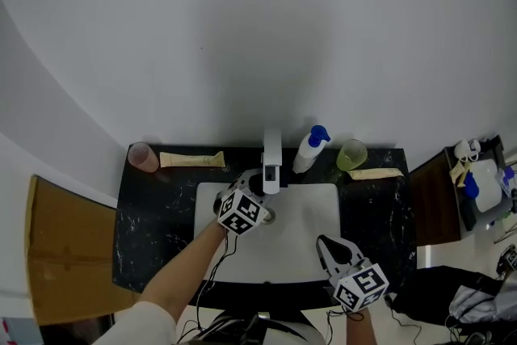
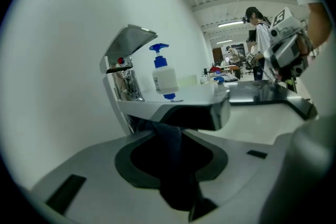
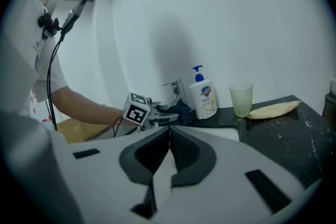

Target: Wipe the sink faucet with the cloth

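left gripper (image 1: 258,212) is clamped on the cloth (image 2: 171,147); dark blue fabric fills the gap between its jaws and runs up to the underside of the faucet (image 1: 272,161) spout; whether it presses on the metal i can't tell; the right gripper view shows the same cloth bunched under the spout, between the faucet and the left gripper; the left gripper comes at the faucet from its front-left, over the sink (image 1: 311,250) basin; the faucet lever slants upward in the left gripper view.

right gripper (image 3: 169,132) is closed, jaws together, nothing between them; it hangs well in front of the faucet and off to its right, near the sink's front edge, pointing back toward the faucet.

soap bottle (image 1: 309,149) with a blue pump stands just right of the faucet on the black countertop (image 1: 153,214); green cup (image 1: 351,154) is next, farther right of the faucet; a beige packet (image 1: 376,173) lies near that cup, farther still from the faucet; left of the faucet lies a beige tube (image 1: 192,160); a pink cup (image 1: 143,157) sits past it at the counter's far-left corner.
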Demonstrator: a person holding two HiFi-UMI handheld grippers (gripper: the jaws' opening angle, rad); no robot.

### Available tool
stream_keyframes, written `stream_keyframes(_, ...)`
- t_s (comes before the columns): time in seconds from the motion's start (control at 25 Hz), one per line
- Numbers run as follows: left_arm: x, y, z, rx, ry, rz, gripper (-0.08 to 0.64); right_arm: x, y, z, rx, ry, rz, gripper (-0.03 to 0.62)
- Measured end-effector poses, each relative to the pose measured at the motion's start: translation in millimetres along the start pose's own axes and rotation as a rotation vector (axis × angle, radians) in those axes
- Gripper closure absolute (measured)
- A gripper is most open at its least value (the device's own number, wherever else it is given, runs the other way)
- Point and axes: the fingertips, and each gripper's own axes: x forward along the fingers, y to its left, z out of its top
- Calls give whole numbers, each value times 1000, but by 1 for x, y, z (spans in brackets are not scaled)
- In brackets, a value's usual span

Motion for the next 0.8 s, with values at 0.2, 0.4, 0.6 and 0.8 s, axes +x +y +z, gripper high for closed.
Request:
stream_keyframes(0.2, -23, 44, -28, -127, 51, 129, 449, 8, 3, 4, -5, -12, 14, 586)
stream_keyframes(0.4, -34, 21, -18, -12, 29, 8, 449, 9, 7, 2, -7, -8, 18, 586)
stream_keyframes(0.6, -4, 0, 5, 7, 8, -53, 449, 7, 3, 1, -1, -4, 3, 586)
stream_keyframes(0.8, -15, 41, -24, -103, 71, 95, 449, 2, 0, 1, 0, -11, -5, 586)
